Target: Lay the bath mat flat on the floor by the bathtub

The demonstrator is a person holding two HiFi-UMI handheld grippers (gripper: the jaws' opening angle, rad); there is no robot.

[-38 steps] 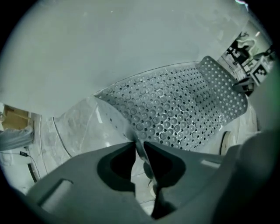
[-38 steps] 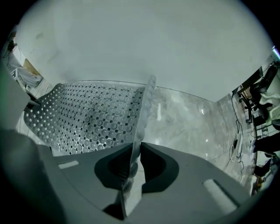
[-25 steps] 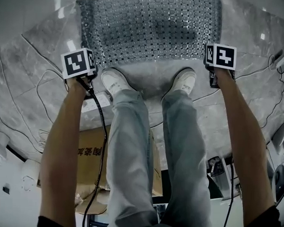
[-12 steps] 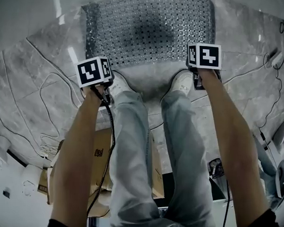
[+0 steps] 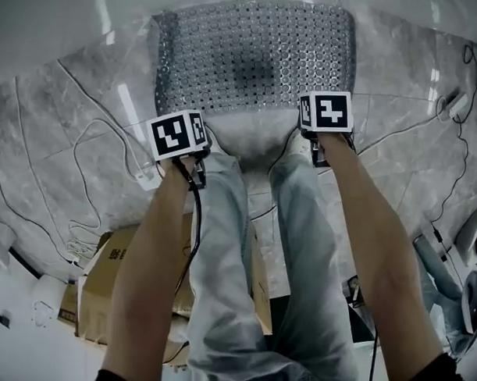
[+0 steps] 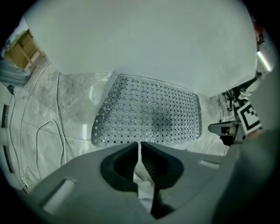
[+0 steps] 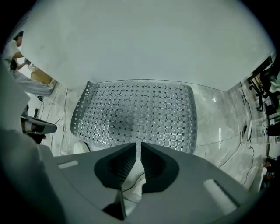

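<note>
You hold the left gripper (image 6: 140,146) and right gripper (image 7: 138,146) apart from the flat mat (image 5: 255,57) just ahead, their empty jaws just closing to a slit.

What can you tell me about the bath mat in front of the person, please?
The bath mat is a grey, rubbery-looking rectangle with rounded corners, covered all over in rows of small round studs and little holes. It lies spread open, flat or nearly so, on the marbled grey floor, with its long far edge along the white bathtub wall. Nothing lies on top of it.
</note>
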